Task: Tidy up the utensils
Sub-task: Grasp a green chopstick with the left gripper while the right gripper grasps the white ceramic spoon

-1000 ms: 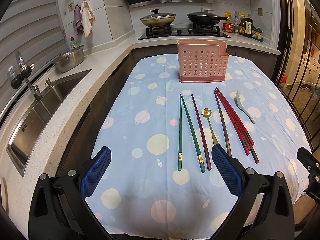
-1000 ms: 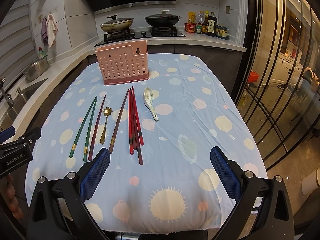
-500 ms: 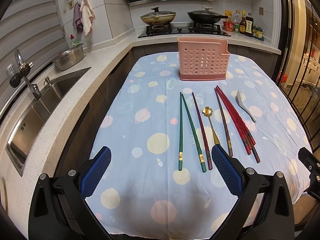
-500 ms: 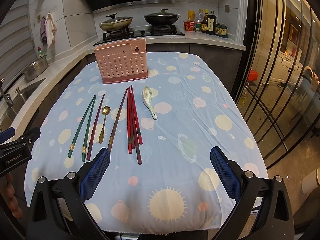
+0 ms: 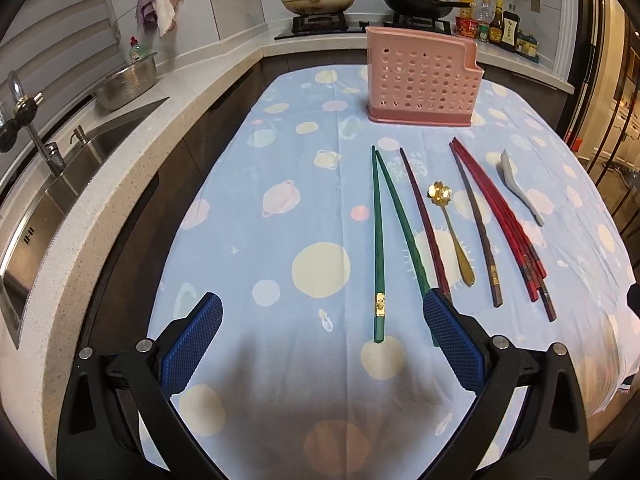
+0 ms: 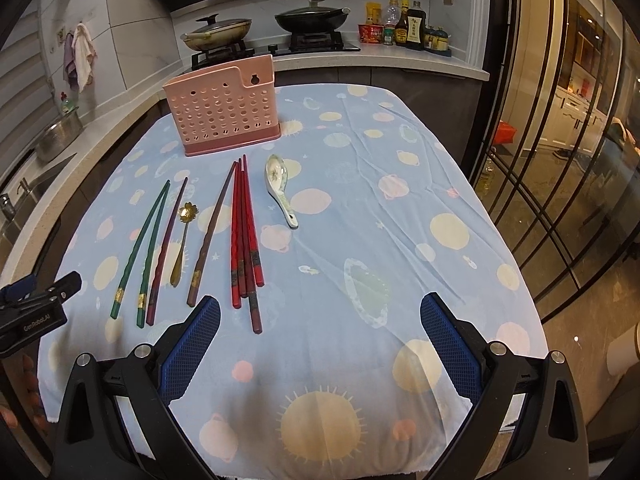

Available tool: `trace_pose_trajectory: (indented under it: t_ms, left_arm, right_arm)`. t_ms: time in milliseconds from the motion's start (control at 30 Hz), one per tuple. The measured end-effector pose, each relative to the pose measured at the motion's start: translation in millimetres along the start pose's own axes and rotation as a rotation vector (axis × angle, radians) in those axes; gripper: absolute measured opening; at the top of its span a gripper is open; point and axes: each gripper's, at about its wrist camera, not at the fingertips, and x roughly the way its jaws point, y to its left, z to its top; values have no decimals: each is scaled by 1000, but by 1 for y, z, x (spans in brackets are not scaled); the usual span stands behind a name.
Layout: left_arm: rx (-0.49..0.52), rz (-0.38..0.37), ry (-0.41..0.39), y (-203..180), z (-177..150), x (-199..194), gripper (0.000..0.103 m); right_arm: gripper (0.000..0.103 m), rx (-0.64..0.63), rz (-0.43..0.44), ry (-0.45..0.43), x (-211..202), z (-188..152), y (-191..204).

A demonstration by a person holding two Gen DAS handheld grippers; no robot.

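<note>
Both the left claw (image 5: 322, 334) and right claw (image 6: 320, 336) are held wide apart, empty, near the green chopsticks (image 5: 380, 236) laid on the table (image 5: 280, 208).

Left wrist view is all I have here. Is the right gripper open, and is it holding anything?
Observer: The right gripper is open and holds nothing; only tablecloth shows between its fingers.
Operator: Where are the red chopsticks in its view?
Observer: The red chopsticks lie ahead of it, and their near ends sit just inside its left finger.
Operator: Which way up is the white spoon?
Observer: The ceramic spoon lies bowl up, with a painted pattern inside and its handle pointing toward the gripper.
</note>
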Motion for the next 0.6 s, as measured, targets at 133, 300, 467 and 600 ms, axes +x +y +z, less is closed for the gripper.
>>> trace_pose_trajectory:
  t_ms: [133,300,467,600]
  left_arm:
    - [2,-24,31,-3,0,20,96]
    - [-3,-60,69,-6,3,42,86]
    - [-12,-114,125,-6,4,59,65]
    - [-19,-148,156,-9,-1,67,55]
  right_arm:
    - [96,-1,-3,11,20,9,0]
    - [94,-2,-5,16,50,28,2]
    - [78,25,34,40,86,53,4]
    - [67,25,58,50,113,70,12]
